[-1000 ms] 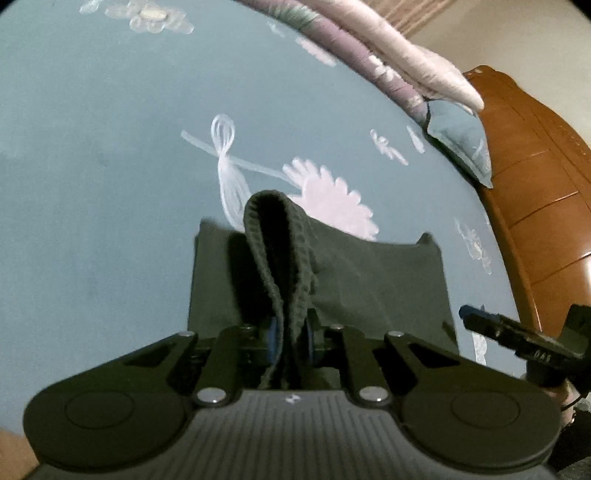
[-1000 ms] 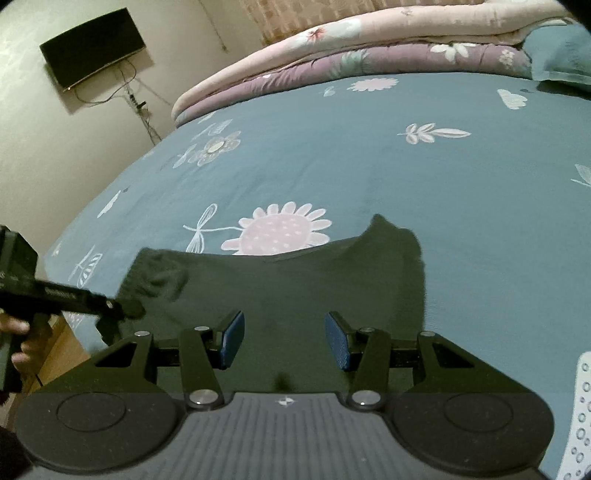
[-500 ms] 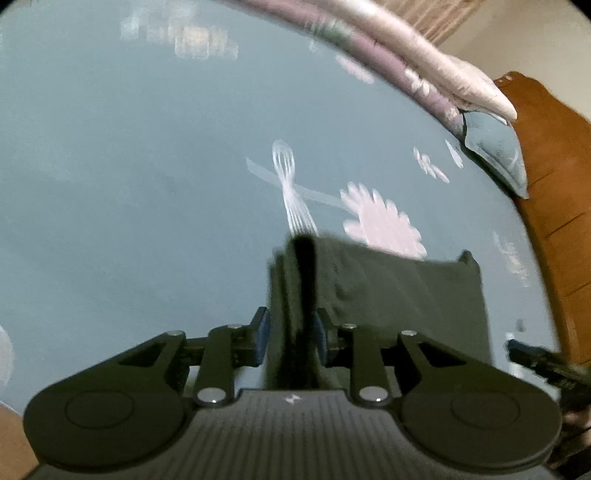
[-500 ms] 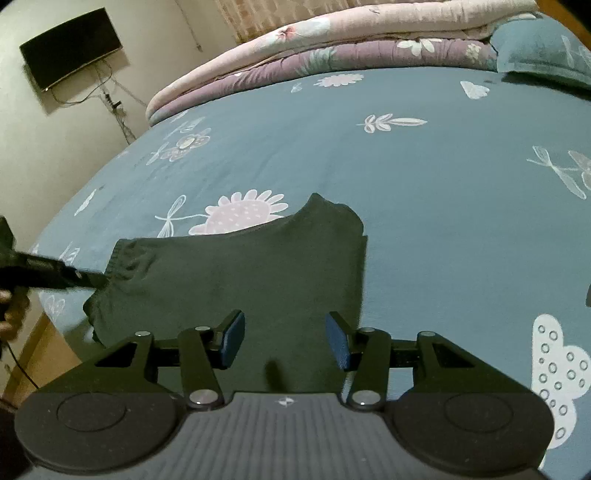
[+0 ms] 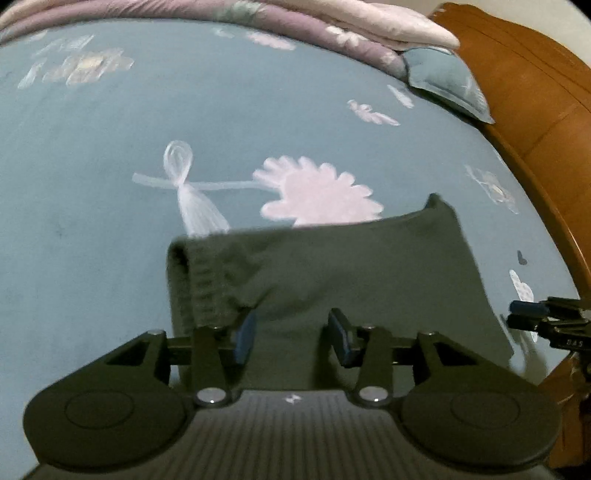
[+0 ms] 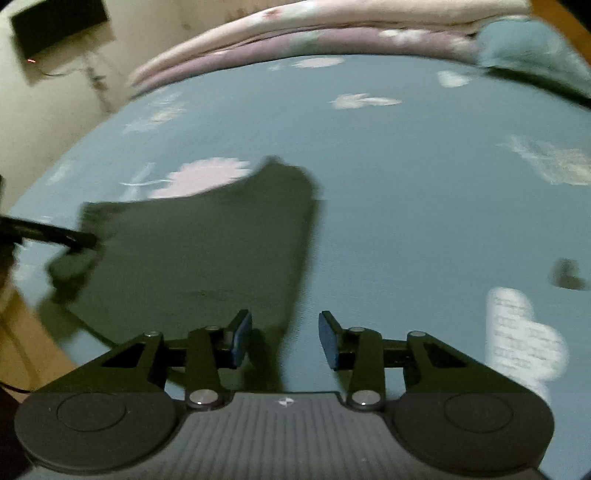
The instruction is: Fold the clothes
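A dark green garment (image 5: 351, 273) lies flat on the blue flowered bed sheet (image 5: 110, 184), its ribbed waistband (image 5: 199, 280) folded over at the left edge. My left gripper (image 5: 291, 336) is open just above the garment's near edge, nothing between its blue pads. In the right wrist view the same garment (image 6: 207, 247) spreads to the left, and my right gripper (image 6: 284, 338) is open over its near right edge and the sheet (image 6: 406, 184). The left gripper's fingers (image 6: 74, 238) show at the garment's left side; the right gripper's fingers (image 5: 532, 317) show at the far right.
Folded pink and purple quilts (image 5: 295, 26) and a blue pillow (image 5: 443, 77) lie at the bed's far end. A wooden bed frame (image 5: 535, 110) runs along the right. A wall with a dark screen (image 6: 59, 22) stands at the left. A small dark mark (image 6: 569, 275) sits on the sheet.
My left gripper has let go of the waistband and opened; the lifted cloth has dropped flat onto the garment. The right gripper, open throughout, has shifted right toward the garment's edge.
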### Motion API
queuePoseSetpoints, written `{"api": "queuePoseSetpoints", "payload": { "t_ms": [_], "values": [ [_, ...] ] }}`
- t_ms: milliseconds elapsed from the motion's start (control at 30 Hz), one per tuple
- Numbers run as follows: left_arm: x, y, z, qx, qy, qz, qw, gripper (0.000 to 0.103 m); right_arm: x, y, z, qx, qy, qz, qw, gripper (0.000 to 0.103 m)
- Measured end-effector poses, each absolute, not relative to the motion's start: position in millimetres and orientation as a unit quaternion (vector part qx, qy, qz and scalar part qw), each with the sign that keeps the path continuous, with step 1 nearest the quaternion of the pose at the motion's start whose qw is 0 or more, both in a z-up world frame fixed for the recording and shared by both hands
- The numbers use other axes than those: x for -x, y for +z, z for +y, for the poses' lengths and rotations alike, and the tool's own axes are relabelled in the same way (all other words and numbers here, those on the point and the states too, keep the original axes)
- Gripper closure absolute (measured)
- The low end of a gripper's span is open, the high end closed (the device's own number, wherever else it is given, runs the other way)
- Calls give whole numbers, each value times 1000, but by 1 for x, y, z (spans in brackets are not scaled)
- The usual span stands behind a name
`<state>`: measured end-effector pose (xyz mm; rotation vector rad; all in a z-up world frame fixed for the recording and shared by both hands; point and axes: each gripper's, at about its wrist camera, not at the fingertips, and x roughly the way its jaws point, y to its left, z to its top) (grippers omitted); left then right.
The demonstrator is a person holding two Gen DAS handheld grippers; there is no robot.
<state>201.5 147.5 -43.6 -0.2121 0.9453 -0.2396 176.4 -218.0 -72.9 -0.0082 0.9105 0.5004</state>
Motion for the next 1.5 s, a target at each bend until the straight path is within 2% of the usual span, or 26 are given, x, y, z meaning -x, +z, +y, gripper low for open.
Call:
{"api": "queuePoseSetpoints", "payload": {
  "t_ms": [133, 233, 367, 433, 733, 900, 1067, 1167, 1267, 1500],
  "values": [
    [-219, -31, 115, 72, -151, 443, 881, 54, -161, -69, -233, -18, 241, 418, 876, 60],
    [-232, -31, 81, 59, -188, 443, 875, 54, -156, -78, -218, -23, 276, 417, 865, 67],
    [-244, -33, 36, 36, -230, 442, 866, 54, -146, -98, -209, -20, 303, 438, 846, 69],
    [-247, -31, 13, 17, -251, 437, 863, 54, -139, -103, -215, -16, 303, 444, 843, 73],
    [-296, -52, -65, -76, -280, 418, 861, 50, -124, -91, -253, -74, 307, 408, 857, 72],
    [-335, -70, -79, -64, -250, 447, 857, 45, -122, -98, -259, -78, 294, 410, 860, 72],
    [-322, -50, -65, -36, -262, 444, 856, 43, -113, -92, -249, -28, 271, 389, 880, 47],
    [-305, -36, -49, -30, -268, 441, 856, 38, -109, -92, -229, 10, 266, 378, 887, 37],
    [-288, -28, -34, -34, -274, 440, 854, 33, -103, -94, -206, 55, 262, 362, 893, 34],
    [-257, -30, -5, -32, -267, 453, 850, 33, -99, -98, -169, 168, 224, 313, 907, 33]
  ]
}}
